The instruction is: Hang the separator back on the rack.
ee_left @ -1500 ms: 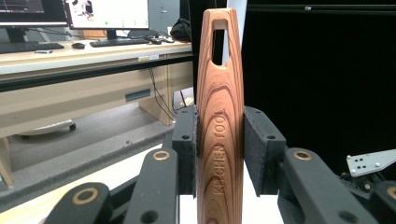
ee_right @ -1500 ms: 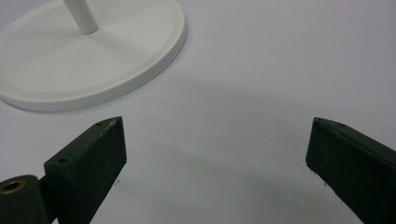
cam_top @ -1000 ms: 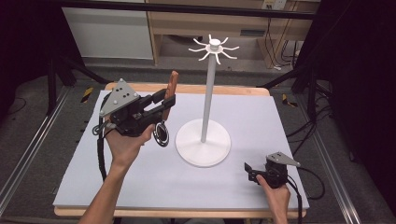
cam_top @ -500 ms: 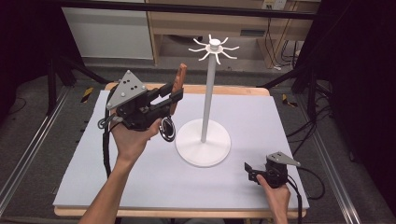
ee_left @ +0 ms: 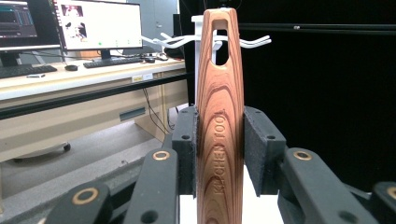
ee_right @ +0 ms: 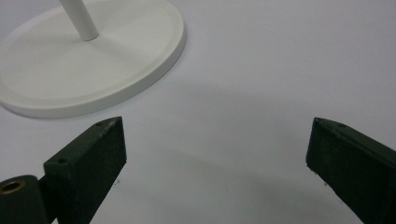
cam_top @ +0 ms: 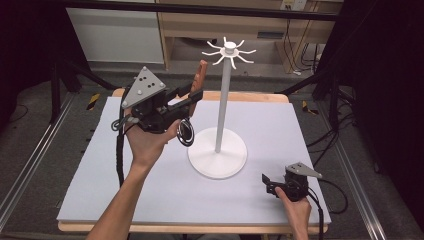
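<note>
A wooden-handled kitchen tool [cam_top: 199,80] is clamped in my left gripper [cam_top: 192,97], held above the table left of the white hook stand [cam_top: 223,90]. Its handle [ee_left: 219,107] stands upright between the jaws, stamped "KITCHEN TOOL", with a hanging slot at its top. That slot sits level with the stand's white hooks [ee_left: 254,42] behind it. A round metal head [cam_top: 186,133] hangs below the hand. My right gripper [cam_top: 267,183] rests low at the table's front right, open with nothing between its fingers [ee_right: 91,154], close to the stand's round base [ee_right: 88,70].
The stand's base [cam_top: 217,157] sits mid-table on a pale grey mat [cam_top: 150,195]. A wooden desk with monitors [ee_left: 98,23] and a keyboard lies beyond the table. Metal rails run along both sides of the table, and cables lie on the floor at the right.
My left gripper has lifted the wooden tool higher and carried it right, toward the stand's hooks. The right gripper has stayed put.
</note>
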Available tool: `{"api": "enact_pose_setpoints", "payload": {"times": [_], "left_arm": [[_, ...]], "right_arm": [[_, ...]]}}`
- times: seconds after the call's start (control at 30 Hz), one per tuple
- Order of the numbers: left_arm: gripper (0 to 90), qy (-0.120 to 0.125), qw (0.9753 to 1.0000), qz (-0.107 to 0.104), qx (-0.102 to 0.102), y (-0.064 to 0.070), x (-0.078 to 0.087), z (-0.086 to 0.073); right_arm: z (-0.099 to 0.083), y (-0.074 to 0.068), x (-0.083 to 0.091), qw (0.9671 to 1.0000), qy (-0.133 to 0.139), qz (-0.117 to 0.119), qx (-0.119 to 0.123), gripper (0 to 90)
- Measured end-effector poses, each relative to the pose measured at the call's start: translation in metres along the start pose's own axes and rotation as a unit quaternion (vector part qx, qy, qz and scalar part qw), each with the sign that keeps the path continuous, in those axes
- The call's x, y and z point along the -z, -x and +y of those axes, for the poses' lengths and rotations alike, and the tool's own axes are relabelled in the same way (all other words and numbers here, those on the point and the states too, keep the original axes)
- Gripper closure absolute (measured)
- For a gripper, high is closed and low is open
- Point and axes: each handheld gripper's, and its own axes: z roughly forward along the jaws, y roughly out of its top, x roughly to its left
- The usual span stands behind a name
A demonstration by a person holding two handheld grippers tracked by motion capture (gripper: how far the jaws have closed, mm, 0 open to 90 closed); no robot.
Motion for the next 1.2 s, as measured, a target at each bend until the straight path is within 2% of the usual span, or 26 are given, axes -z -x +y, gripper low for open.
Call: {"api": "enact_pose_setpoints", "payload": {"times": [0.37, 0.87, 1.2], "left_arm": [[67.5, -0.007, 0.9999, 0.008, -0.01, 0.002, -0.011, 0.004], [67.5, -0.012, 0.9999, 0.008, -0.004, 0.001, -0.021, 0.004], [67.5, -0.015, 0.9996, 0.017, -0.014, 0.002, -0.028, 0.006]], "right_arm": [[0.0, 0.0, 0.0, 1.0, 0.001, -0.002, -0.001, 5.5], [0.0, 0.001, 0.0, 1.0, 0.003, -0.002, 0.0, 5.5], [0.0, 0.001, 0.0, 1.0, 0.003, -0.001, 0.0, 5.5]]}}
